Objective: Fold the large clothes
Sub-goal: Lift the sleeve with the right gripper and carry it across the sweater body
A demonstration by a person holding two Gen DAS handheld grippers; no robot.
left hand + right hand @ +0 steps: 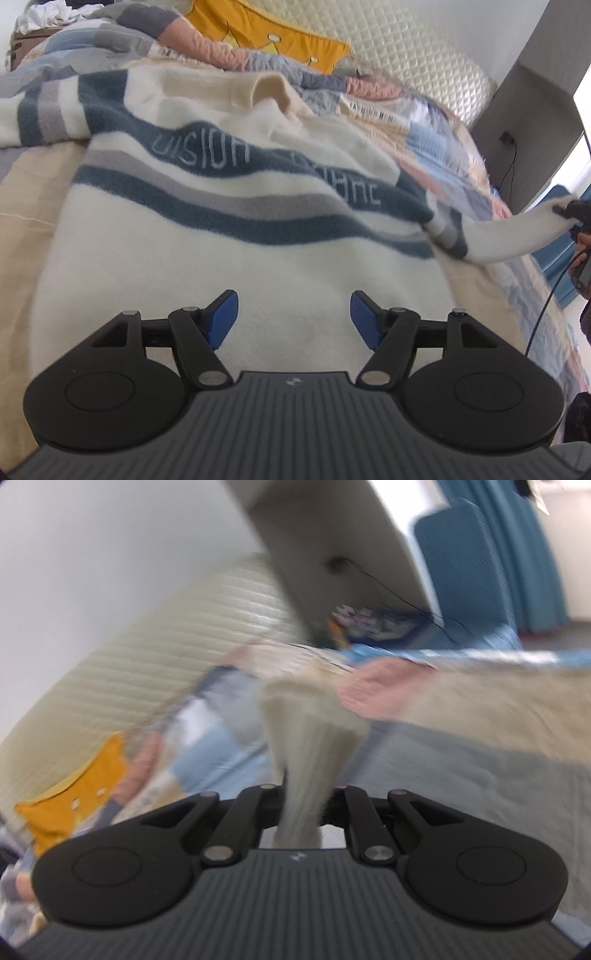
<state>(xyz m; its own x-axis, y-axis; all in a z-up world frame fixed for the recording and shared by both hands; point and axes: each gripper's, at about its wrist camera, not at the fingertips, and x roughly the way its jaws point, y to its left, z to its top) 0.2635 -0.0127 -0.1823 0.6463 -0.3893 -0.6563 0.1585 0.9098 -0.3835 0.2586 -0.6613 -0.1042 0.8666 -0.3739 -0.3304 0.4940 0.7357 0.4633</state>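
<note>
A cream sweater (236, 258) with dark blue and grey stripes lies spread on the bed, its collar at the far end. My left gripper (293, 317) hovers over its lower body, blue pads wide apart with nothing between them. The sweater's right sleeve (517, 232) is stretched out and lifted off the bed by my right gripper (570, 218) at the right edge. In the blurred right wrist view, my right gripper (306, 801) is shut on the sleeve cuff (310, 731), which sticks out past the jaws.
A patchwork quilt (436, 140) covers the bed, with a yellow cushion (266, 33) and a quilted headboard (406, 48) behind. A grey cabinet (535, 122) with a cable and a blue chair (465, 572) stand to the right of the bed.
</note>
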